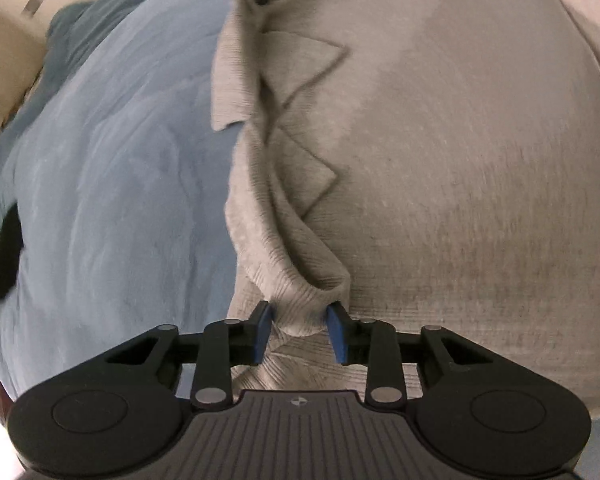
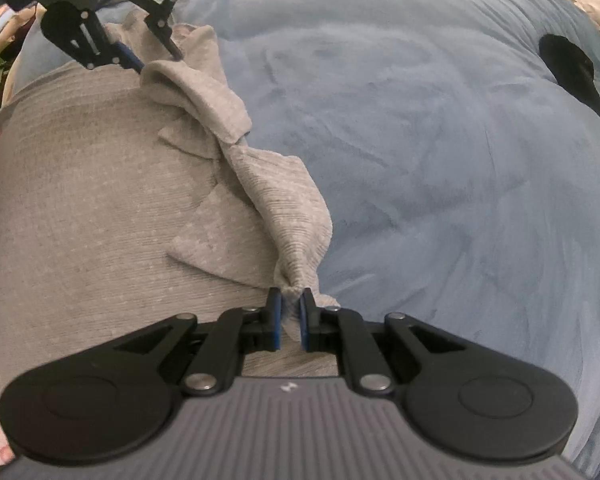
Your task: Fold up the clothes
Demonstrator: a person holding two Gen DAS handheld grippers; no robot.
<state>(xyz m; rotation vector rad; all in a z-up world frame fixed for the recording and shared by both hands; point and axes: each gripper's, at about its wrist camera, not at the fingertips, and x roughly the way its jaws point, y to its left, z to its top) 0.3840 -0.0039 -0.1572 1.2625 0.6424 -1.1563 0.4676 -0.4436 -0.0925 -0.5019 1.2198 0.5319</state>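
**Both claws pinching the garment's edge**

I see a grey ribbed garment (image 1: 440, 200) lying on a blue blanket (image 1: 108, 184). My left gripper (image 1: 300, 330) has its blue pads pressed onto a bunched fold at the garment's edge. My right gripper (image 2: 290, 318) is clamped tight on another bunch of the same edge, further along. Between the two grips the edge runs twisted and rumpled. A black patch (image 2: 568, 68) sits on the blanket, well apart from the garment.
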